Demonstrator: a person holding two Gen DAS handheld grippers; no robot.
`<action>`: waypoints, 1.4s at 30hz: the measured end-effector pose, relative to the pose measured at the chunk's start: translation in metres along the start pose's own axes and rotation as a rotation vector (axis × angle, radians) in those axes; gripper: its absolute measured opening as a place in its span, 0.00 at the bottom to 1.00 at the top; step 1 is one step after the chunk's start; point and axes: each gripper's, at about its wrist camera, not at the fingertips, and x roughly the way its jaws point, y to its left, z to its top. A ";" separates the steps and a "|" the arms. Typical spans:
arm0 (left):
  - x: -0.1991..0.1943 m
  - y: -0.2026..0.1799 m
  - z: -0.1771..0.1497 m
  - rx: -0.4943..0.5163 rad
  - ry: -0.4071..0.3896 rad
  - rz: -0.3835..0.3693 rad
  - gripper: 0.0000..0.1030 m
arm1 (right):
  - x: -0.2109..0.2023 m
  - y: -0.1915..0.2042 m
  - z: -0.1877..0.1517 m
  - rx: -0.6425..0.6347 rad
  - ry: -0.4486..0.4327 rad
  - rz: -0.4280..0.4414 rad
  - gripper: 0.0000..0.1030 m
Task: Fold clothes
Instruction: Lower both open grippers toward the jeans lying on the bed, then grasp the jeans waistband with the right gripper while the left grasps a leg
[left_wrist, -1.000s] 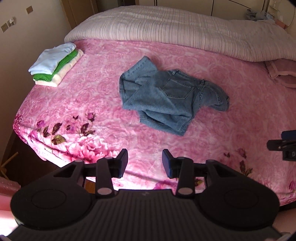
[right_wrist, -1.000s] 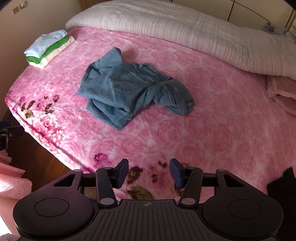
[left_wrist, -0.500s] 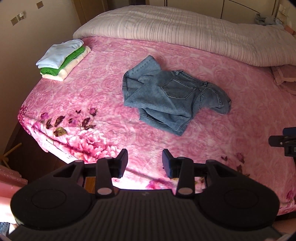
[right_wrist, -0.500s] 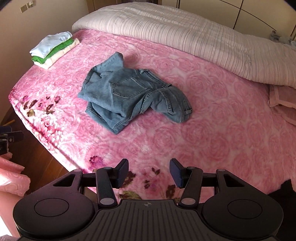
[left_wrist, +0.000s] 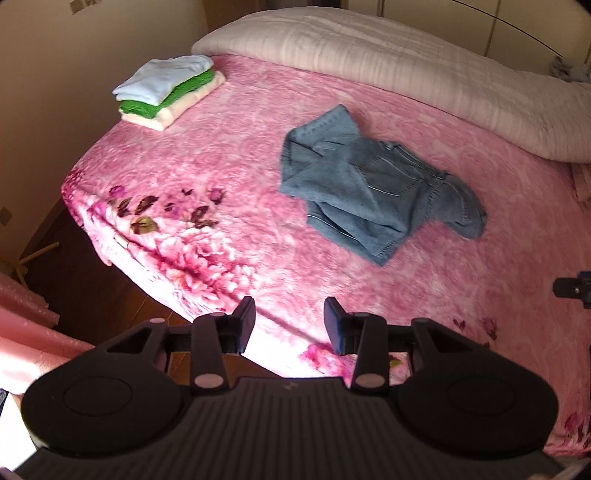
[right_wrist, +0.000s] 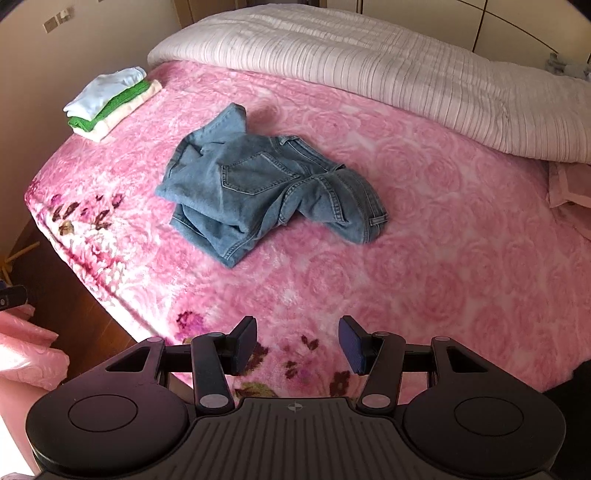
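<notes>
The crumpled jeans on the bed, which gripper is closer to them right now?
Right, by a small margin. The right gripper hovers over the blanket's near edge below the jeans; the left gripper hangs off their near-left corner, further out.

The jeans (right_wrist: 266, 184) lie crumpled, so their legs fold under one another and the underside and front stay hidden. In the pile of folded clothes (left_wrist: 168, 90) only edges of the green and cream pieces show under the pale blue one; what garments they are cannot be told. A pink cloth (right_wrist: 569, 184) is cut off by the right edge. A small grey-blue heap (left_wrist: 570, 70) beyond the quilt (right_wrist: 369, 66) is too small to name. The left wrist view is slightly blurred.
</notes>
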 end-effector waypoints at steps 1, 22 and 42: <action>0.002 0.003 0.002 -0.006 0.001 0.003 0.35 | 0.000 -0.001 0.001 0.002 0.000 0.002 0.51; 0.179 0.050 0.195 0.227 0.126 -0.160 0.35 | 0.111 -0.002 0.111 0.356 0.144 -0.151 0.51; 0.405 0.057 0.327 0.389 0.325 -0.246 0.35 | 0.283 0.047 0.209 0.562 0.383 -0.240 0.51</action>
